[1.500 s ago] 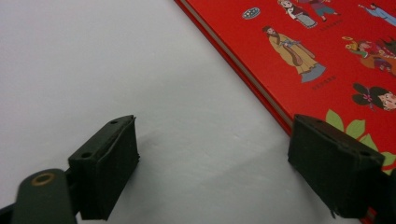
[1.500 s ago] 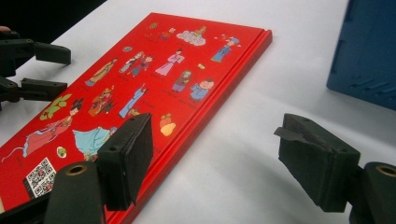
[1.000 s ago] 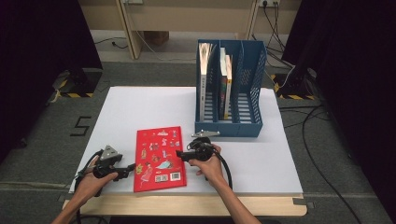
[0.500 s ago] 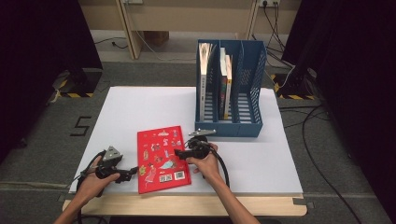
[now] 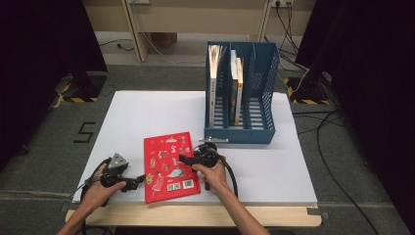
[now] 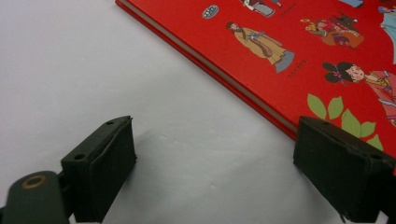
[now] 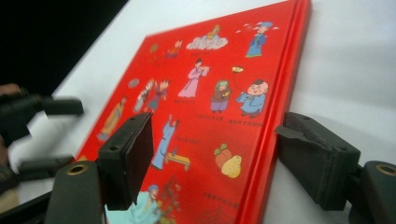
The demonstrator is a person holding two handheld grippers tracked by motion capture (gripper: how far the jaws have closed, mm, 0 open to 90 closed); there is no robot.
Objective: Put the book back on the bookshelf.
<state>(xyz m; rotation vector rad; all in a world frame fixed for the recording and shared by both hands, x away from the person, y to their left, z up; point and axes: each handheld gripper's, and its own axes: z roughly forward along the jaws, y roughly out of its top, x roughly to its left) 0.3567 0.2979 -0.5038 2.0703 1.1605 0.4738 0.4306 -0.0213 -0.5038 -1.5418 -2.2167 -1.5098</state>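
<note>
1. Book (image 5: 170, 166), a red hardback with cartoon figures on its cover, lay flat near the front edge of the white table (image 5: 147, 112) in the high view, left of centre. The left gripper (image 5: 138, 183) sat just off the book's left edge near its front corner, and the right gripper (image 5: 182, 158) reached in over its right edge. A blue file rack (image 5: 257, 117) stood toward the back right, already holding a few upright books (image 5: 215, 78).

2. In the left gripper view, the left gripper (image 6: 212, 170) had just been opening; its jaws stood apart over bare table, released, with one pad overlapping the book's (image 6: 299, 51) edge and nothing gripped.

3. In the right gripper view, the right gripper (image 7: 212, 156) was spread wide across the book's (image 7: 205, 102) spine side, one jaw above the cover and the other beside the spine over the table, not yet clamped.

4. My judgement of the risk: a hardback lying flat offers little purchase, so a jaw could skid along the cover and push the book toward the front edge, or pinch only the cover board and let the pages flop open.

5. Around the table were grey carpet, trailing cables and black curtains at both sides.
</note>
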